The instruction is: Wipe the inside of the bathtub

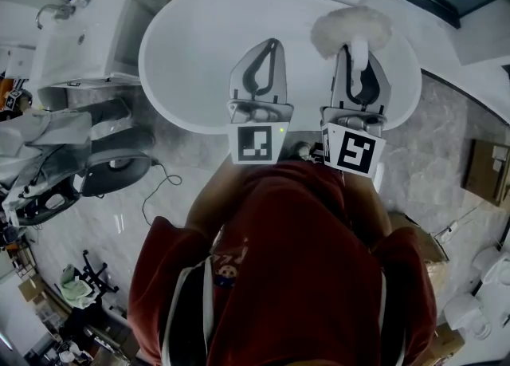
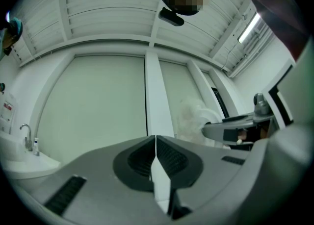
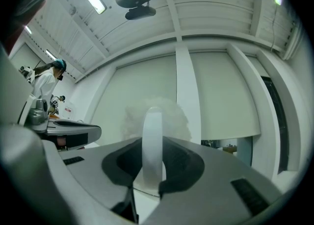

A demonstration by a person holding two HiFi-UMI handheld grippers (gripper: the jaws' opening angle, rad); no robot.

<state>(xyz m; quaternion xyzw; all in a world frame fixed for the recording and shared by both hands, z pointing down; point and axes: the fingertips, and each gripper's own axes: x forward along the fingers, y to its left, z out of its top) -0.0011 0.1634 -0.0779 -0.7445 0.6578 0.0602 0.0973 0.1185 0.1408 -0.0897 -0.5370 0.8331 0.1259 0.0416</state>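
The left gripper (image 2: 156, 139) has its two jaws pressed together, and nothing is between them. The right gripper (image 3: 153, 143) has its jaws closed on the white handle (image 3: 152, 123) of a duster (image 1: 355, 37). The duster's fluffy white head (image 3: 179, 118) stands just past the jaw tips.

There are two grippers, one duster, one bathtub and one sink. Only the head view shows the bathtub (image 1: 199, 53). It is a white oval with its long axis running left to right, and it lies under both grippers. The sink (image 1: 96, 45) stands to its left. The two gripper views show walls and ceiling instead. The right gripper view alone shows a second person in white (image 3: 46, 84) at its left edge.

The duster's long axis follows the right gripper's jaws. Its head points away from the holder, over the far right part of the bathtub. Whether it touches the bathtub I cannot tell.
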